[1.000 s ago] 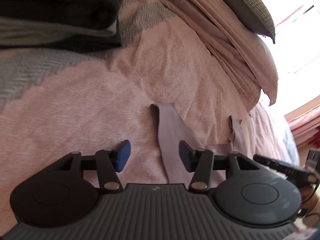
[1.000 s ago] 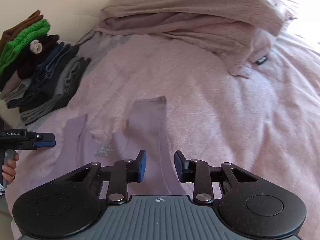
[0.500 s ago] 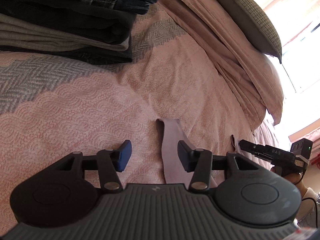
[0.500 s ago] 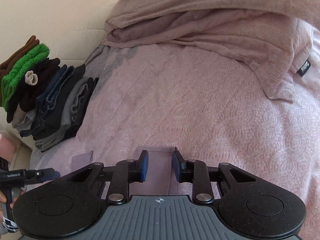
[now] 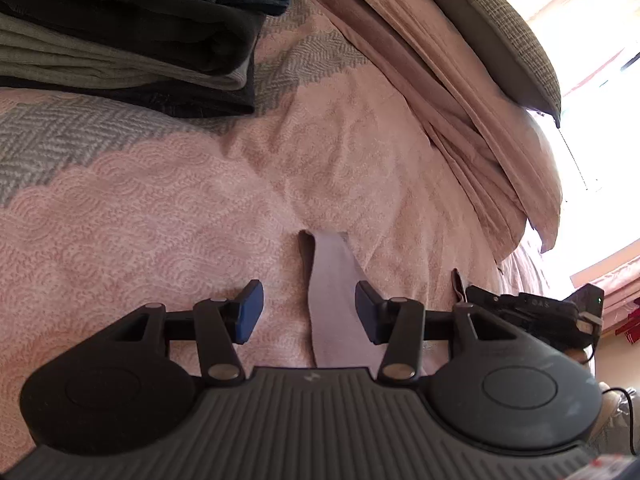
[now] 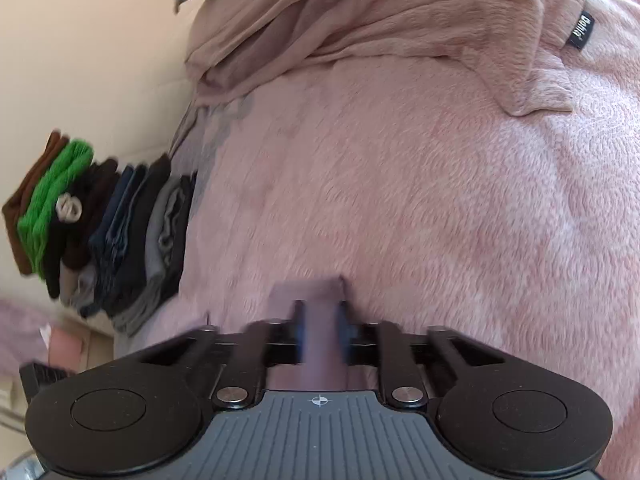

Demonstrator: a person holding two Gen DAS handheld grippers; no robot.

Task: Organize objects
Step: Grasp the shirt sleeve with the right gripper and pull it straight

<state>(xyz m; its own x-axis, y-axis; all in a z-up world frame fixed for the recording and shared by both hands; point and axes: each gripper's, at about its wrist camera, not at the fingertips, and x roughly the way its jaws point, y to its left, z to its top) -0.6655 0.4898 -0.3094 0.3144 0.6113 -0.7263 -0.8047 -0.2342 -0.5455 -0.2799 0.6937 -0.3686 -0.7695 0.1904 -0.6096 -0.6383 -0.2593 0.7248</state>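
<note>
A mauve garment lies flat on the pink bedspread (image 5: 160, 220) with two narrow straps pointing away from me. My left gripper (image 5: 308, 316) hangs open just above the bed, and the left strap (image 5: 332, 280) lies between its blue pads, nearer the right one and untouched. My right gripper (image 6: 320, 332) is shut on the end of the other strap (image 6: 316, 292), blurred by motion. In the left wrist view that right gripper (image 5: 520, 312) shows as a black tool at the right edge, its tip at the second strap (image 5: 456, 280).
A stack of folded dark, grey and green clothes (image 6: 112, 232) stands at the bed's left side, close ahead of the left gripper (image 5: 120, 40). A folded pink blanket (image 5: 460, 120) and a grey pillow (image 5: 488, 28) lie at the head. A cream wall (image 6: 100, 60) is behind.
My right gripper has moved forward and down along the strap to its end, and its jaws have come together on the cloth. The left gripper has kept its place and stays open.
</note>
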